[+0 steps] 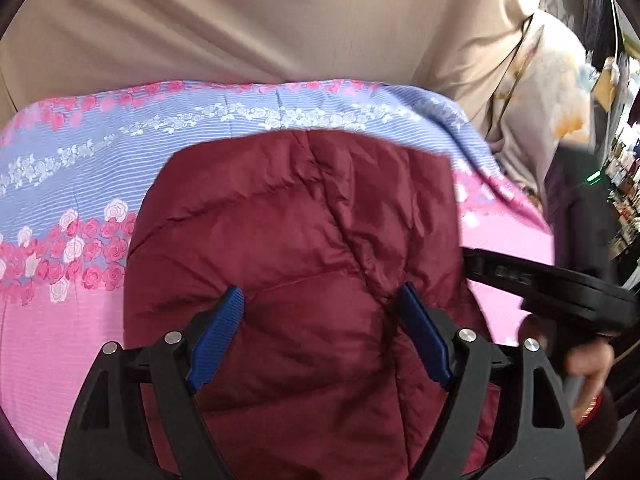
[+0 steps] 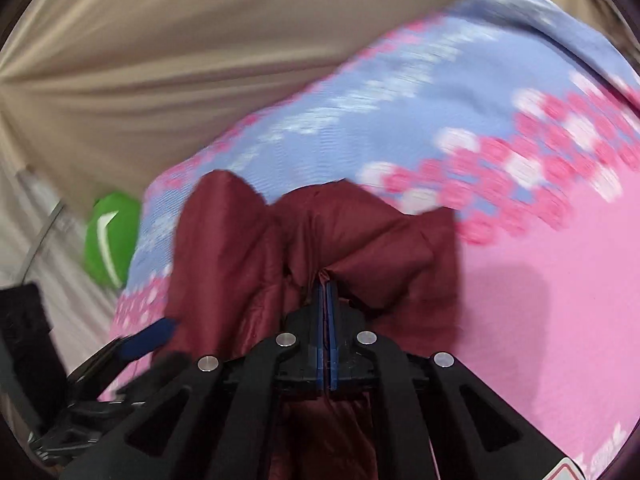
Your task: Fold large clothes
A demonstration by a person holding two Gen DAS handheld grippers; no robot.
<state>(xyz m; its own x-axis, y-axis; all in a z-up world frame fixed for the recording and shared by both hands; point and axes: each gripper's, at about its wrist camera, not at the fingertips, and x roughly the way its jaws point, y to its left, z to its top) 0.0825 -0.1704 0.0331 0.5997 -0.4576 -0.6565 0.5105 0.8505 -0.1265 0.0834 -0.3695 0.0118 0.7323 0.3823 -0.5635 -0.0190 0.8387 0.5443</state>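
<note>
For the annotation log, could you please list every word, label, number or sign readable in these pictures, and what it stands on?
Raised marking on the black right gripper: blurred, unreadable.
Print on the pink floral sheet's lower corner: cut off, blurred, unreadable.
Red-edged sticker on the gripper body: cut off, unreadable.
Maroon jacket: no text visible.

Your jacket (image 1: 304, 240) is dark red all over, with stitched quilt lines and no print. Under it you see the sheet (image 1: 80, 184), which has bands of light blue with thin stripes, then plain pink, and rows of small roses in deep pink and white. Behind it hangs a plain beige curtain (image 1: 240, 20). Your left hand-held gripper (image 1: 320, 332) is black with blue ribbed pads and silver bolts. Your right hand-held gripper (image 2: 327, 280) has the same black and blue colours. At the left of the right wrist view there is a bright green thing (image 2: 110, 236) with a white mark.
</note>
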